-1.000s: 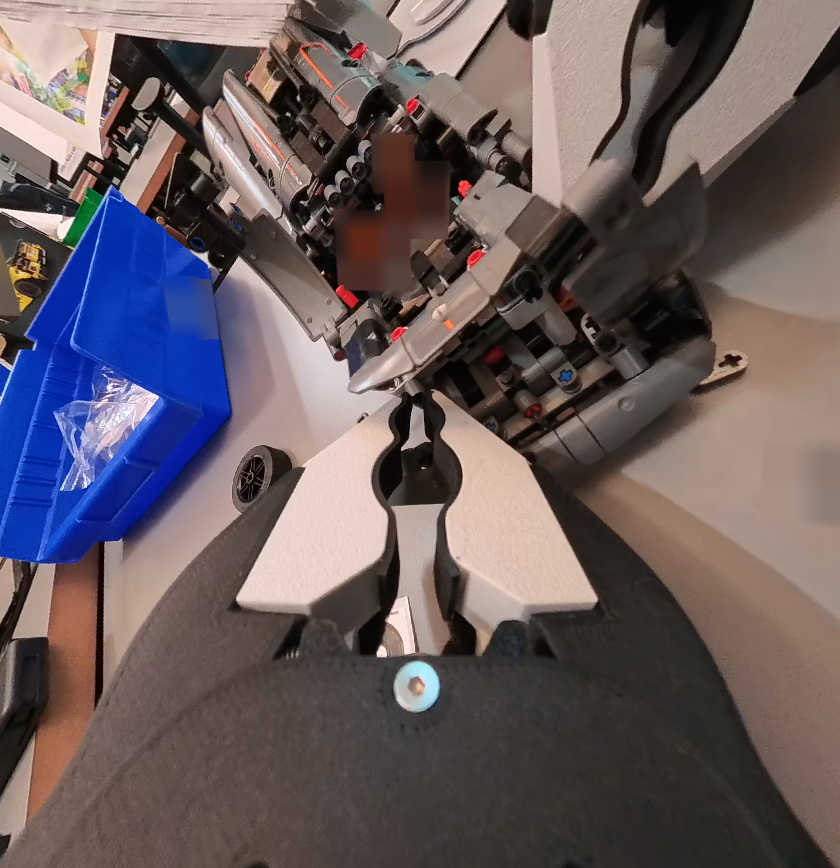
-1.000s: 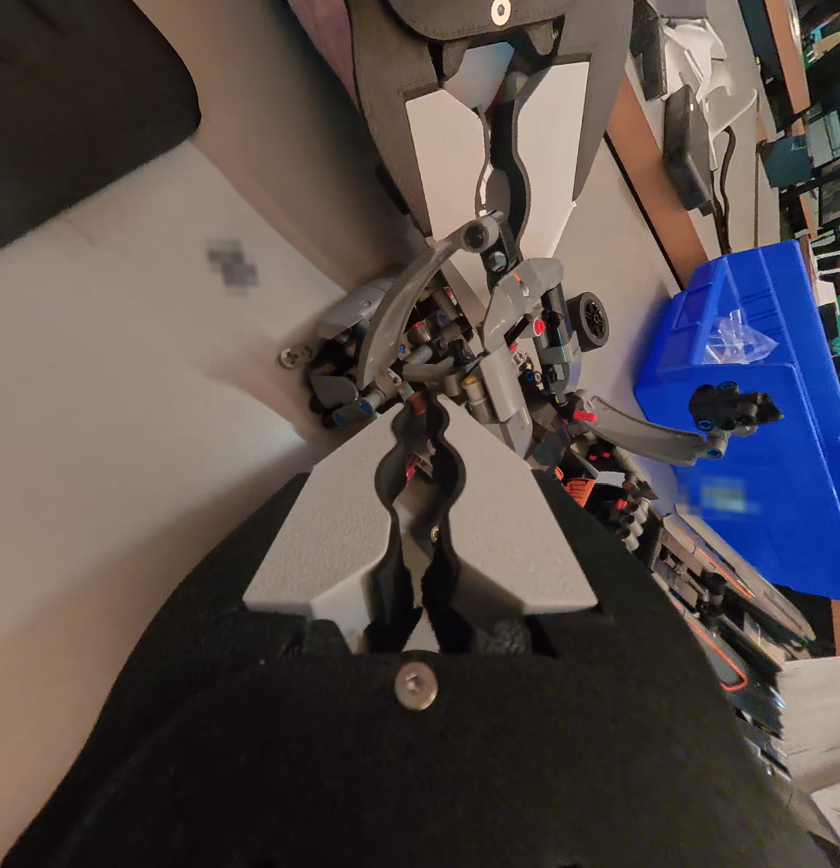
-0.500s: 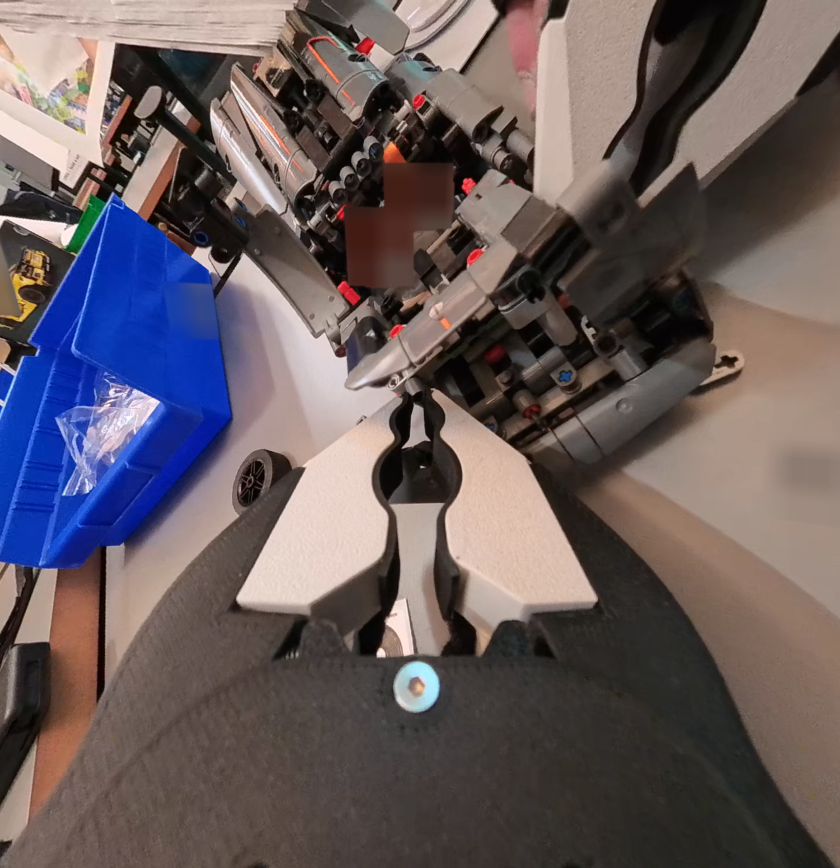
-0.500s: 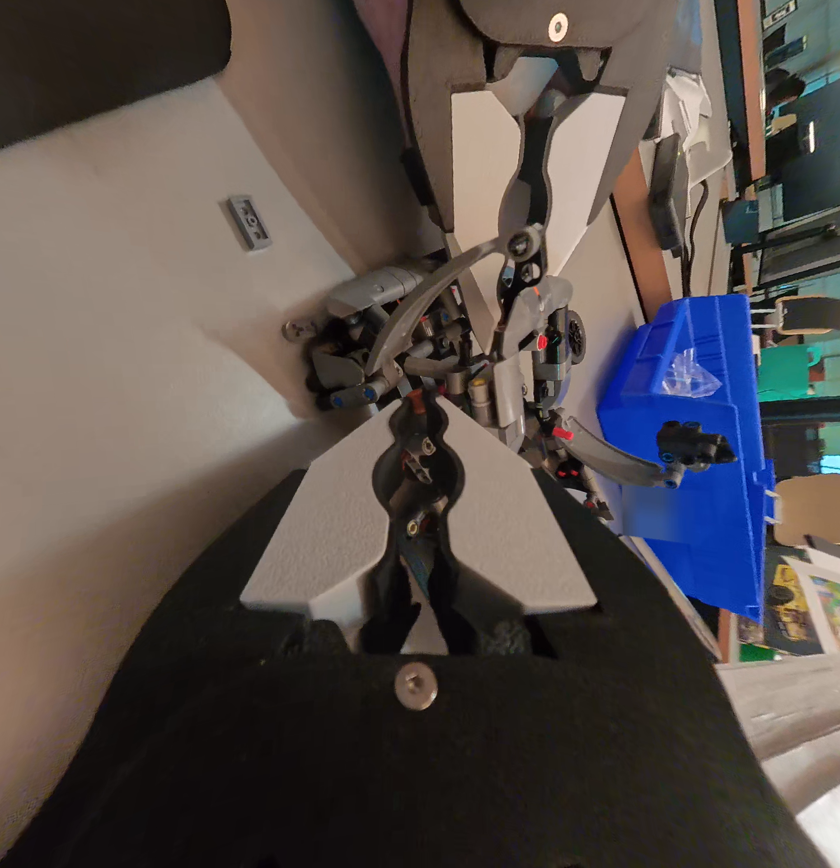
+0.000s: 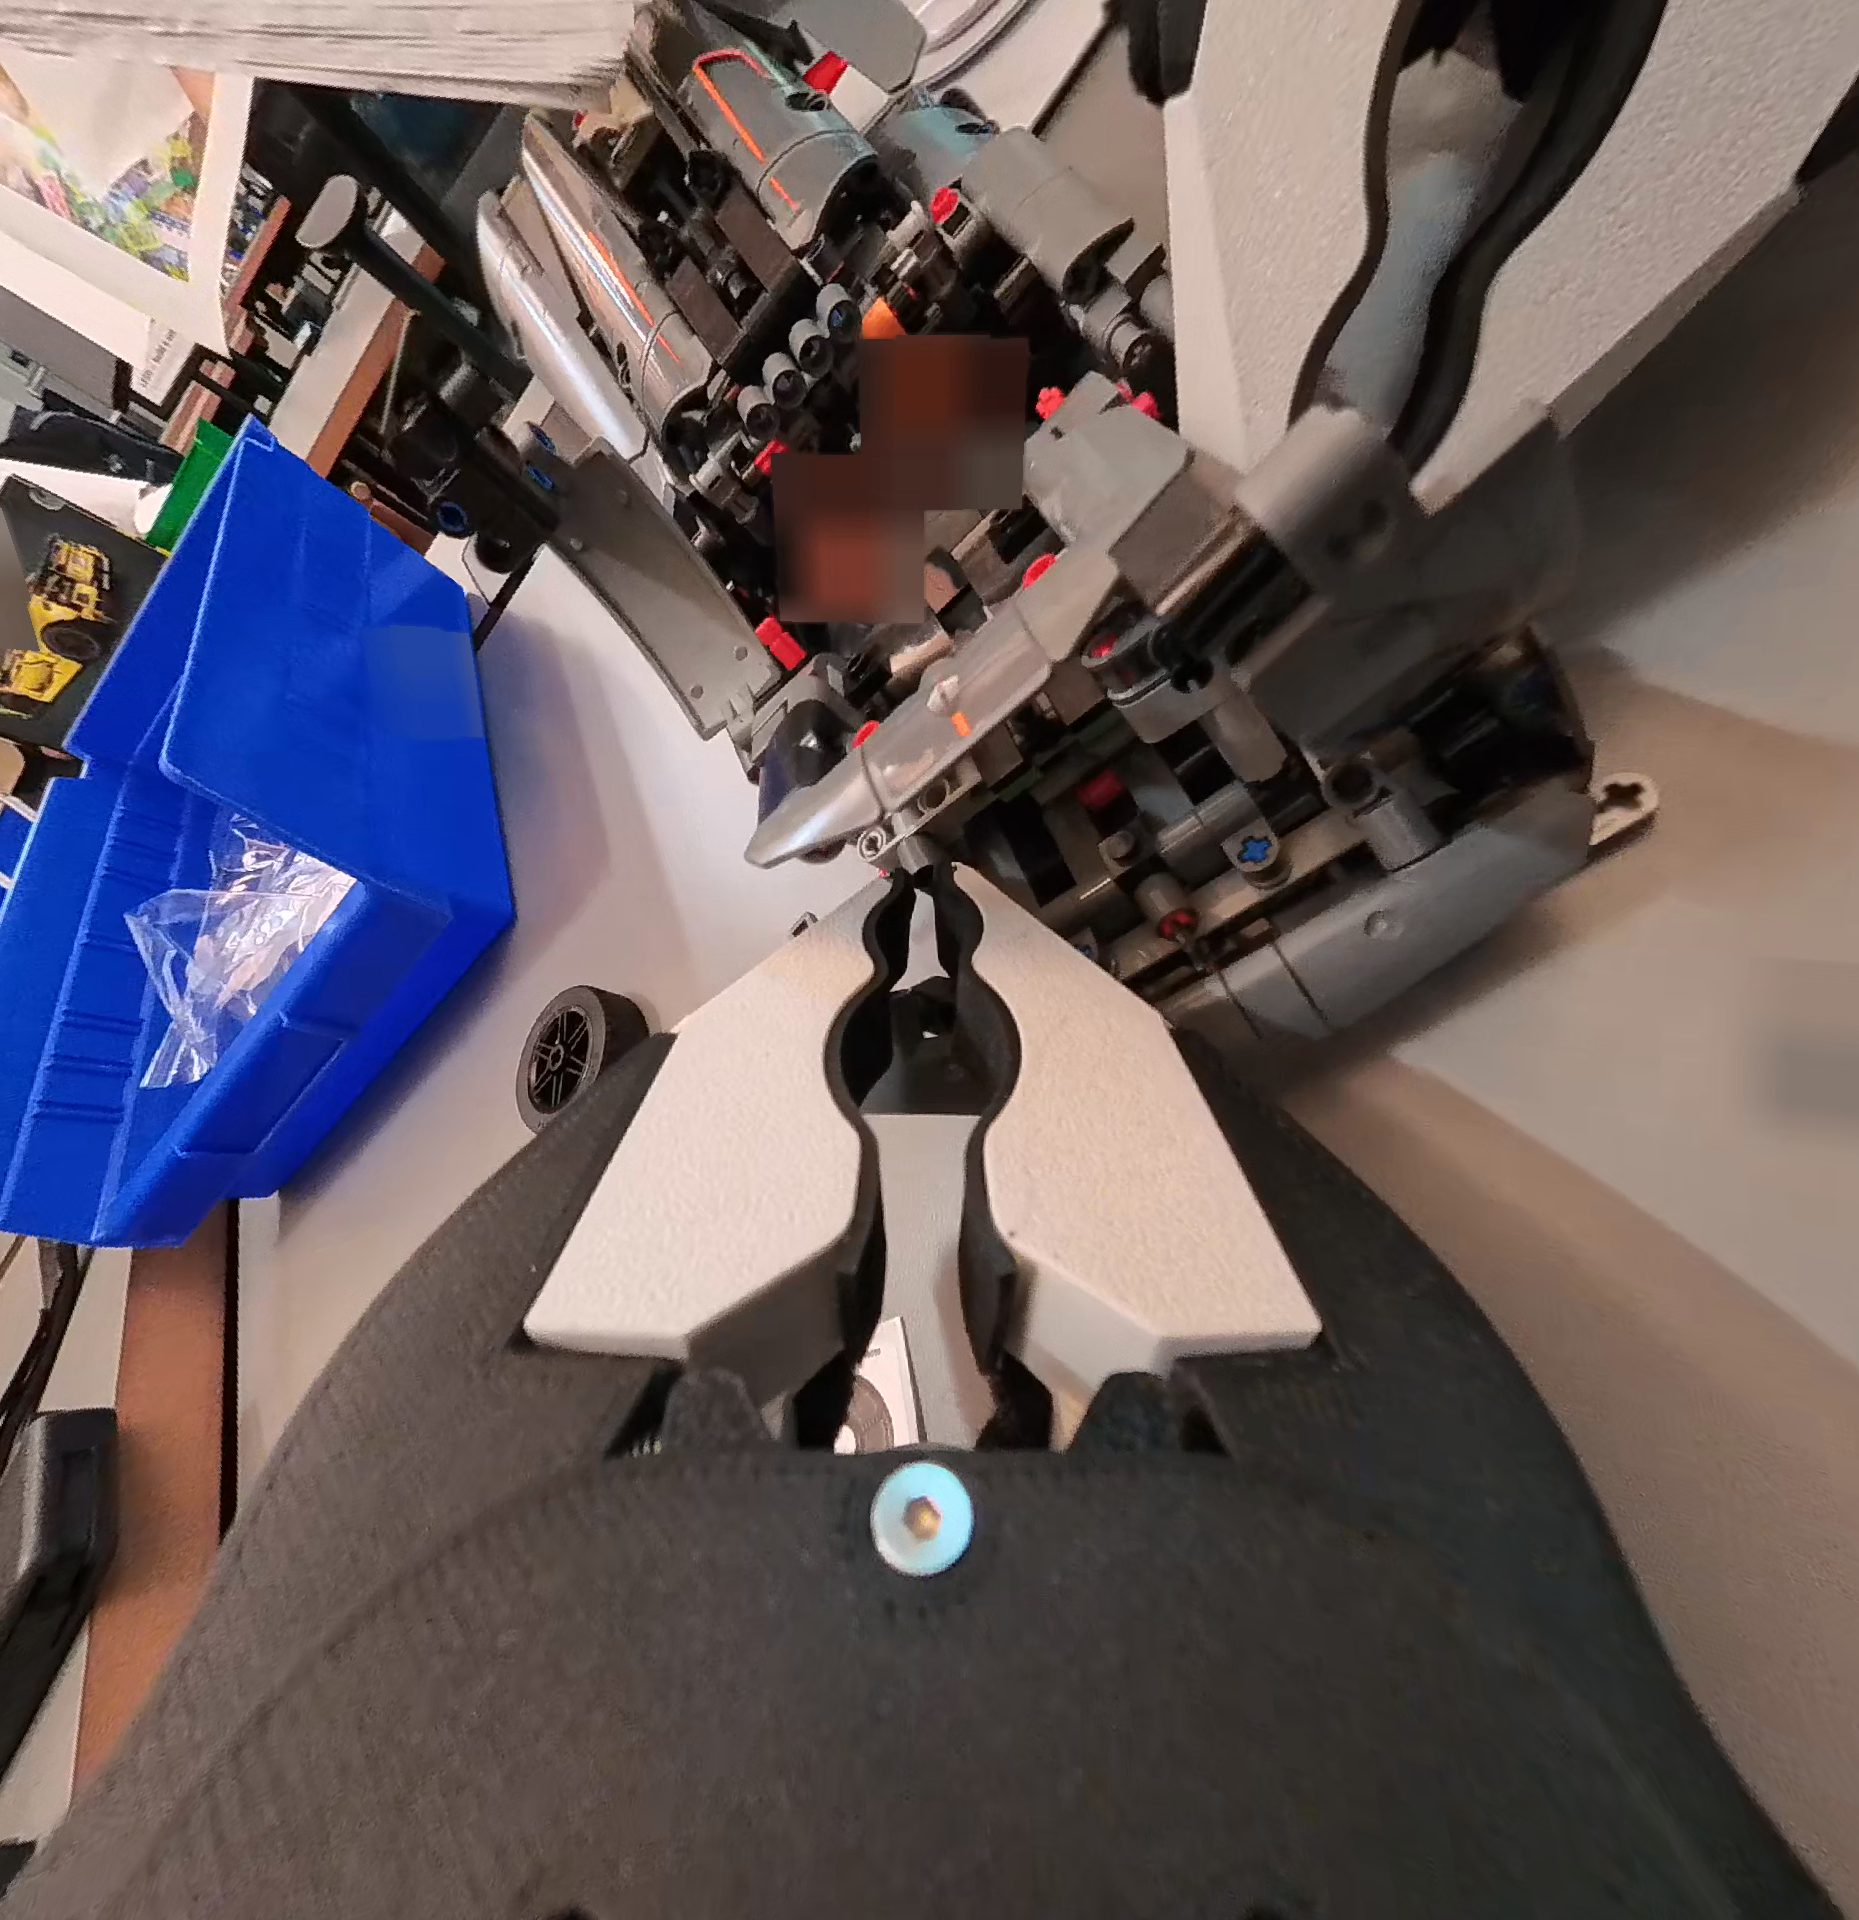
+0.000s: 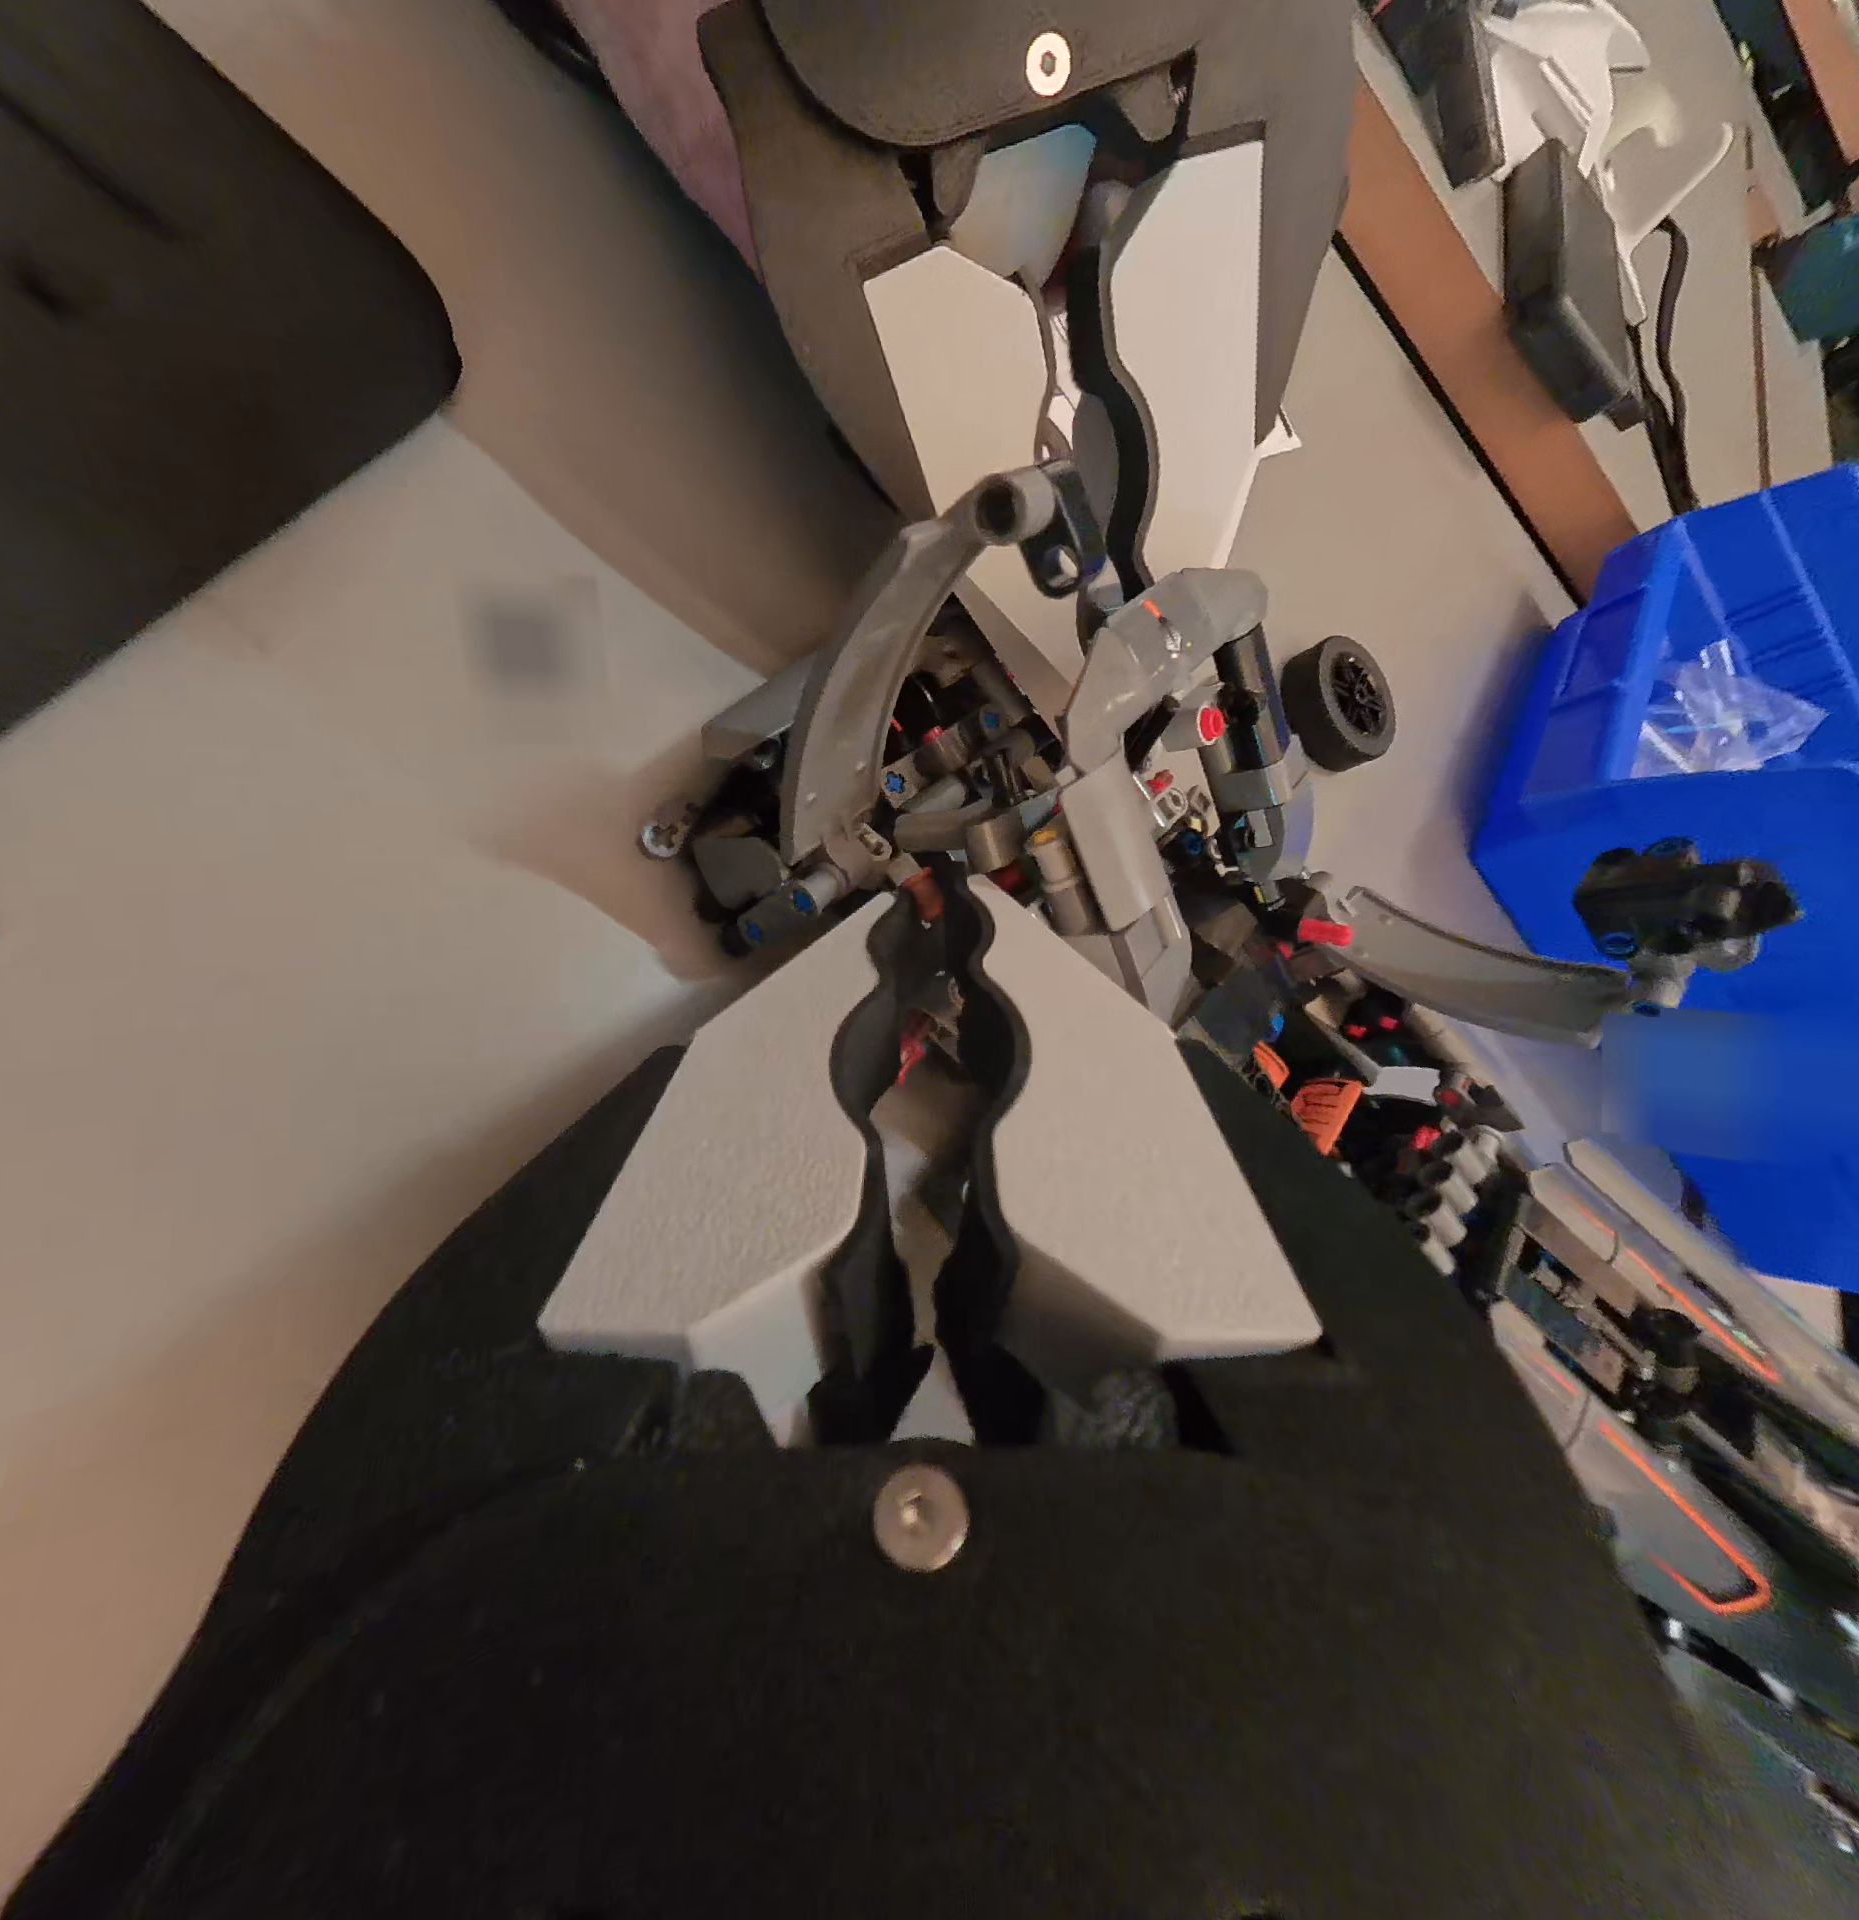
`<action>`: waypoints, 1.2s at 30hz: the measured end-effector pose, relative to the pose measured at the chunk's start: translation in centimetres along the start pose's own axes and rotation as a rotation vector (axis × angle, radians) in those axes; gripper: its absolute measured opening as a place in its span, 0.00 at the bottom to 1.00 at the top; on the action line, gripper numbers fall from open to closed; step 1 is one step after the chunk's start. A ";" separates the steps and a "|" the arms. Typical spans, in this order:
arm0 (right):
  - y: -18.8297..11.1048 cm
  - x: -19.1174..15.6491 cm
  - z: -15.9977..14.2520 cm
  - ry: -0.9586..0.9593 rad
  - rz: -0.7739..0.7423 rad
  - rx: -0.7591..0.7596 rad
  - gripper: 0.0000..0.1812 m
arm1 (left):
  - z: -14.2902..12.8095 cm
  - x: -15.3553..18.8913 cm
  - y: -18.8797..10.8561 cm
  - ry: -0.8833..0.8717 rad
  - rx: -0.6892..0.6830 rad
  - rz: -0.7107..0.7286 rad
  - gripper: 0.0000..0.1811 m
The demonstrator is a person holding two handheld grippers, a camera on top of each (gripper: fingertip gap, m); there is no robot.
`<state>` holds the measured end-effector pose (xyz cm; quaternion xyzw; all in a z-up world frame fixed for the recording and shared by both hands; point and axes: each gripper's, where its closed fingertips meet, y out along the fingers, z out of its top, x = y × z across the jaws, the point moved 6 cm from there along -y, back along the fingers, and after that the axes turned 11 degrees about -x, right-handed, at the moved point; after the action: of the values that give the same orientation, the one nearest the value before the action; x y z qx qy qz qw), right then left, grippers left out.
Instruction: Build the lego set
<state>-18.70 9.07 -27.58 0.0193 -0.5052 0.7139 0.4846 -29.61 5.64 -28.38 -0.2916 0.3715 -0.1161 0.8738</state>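
Observation:
A grey and black lego car model (image 5: 1112,675) lies on the white table between my two grippers. It also shows in the right wrist view (image 6: 1008,800). My left gripper (image 5: 917,883) is shut on a small dark part at the model's near edge. My right gripper (image 6: 930,904) is shut on the model at a red-orange pin. Each gripper shows opposite in the other's view: the right one (image 5: 1424,312) at top right, the left one (image 6: 1091,520) at the top. A curved grey panel (image 6: 873,675) arches up over the model.
A loose black wheel (image 5: 577,1049) lies beside the left gripper, also seen in the right wrist view (image 6: 1335,701). A blue bin (image 5: 281,779) (image 6: 1683,831) holds a clear bag (image 5: 239,945). A flat grey piece (image 6: 663,831) pokes out under the model. A black device (image 6: 1559,301) sits beyond. About 6 centimeters separates my left fingertips from my right.
The right wrist view has swung and moved closer to the model. The left wrist view is nearly the same. Both grippers have stayed shut on the model.

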 end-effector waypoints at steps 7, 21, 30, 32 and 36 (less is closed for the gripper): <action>0.0 0.2 0.1 0.082 0.042 0.024 0.00 | 0.0 0.0 0.0 -0.001 -0.003 0.004 0.01; -0.1 -0.5 0.0 -0.229 -0.149 -0.031 0.01 | 0.0 0.0 0.1 0.003 0.003 0.004 0.01; -0.2 -0.8 0.3 -0.266 -0.165 -0.085 0.00 | 0.1 0.0 0.1 0.005 0.004 0.007 0.01; -0.1 -0.7 0.4 -0.181 -0.114 -0.057 0.00 | 0.1 0.0 0.1 0.004 0.002 0.008 0.01; 0.0 -0.6 0.6 -0.092 -0.059 -0.017 0.00 | 0.0 -0.1 0.1 0.000 -0.003 0.015 0.00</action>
<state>-18.64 8.22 -27.62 0.0629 -0.5321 0.6934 0.4818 -29.71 5.75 -28.38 -0.2903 0.3740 -0.1091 0.8740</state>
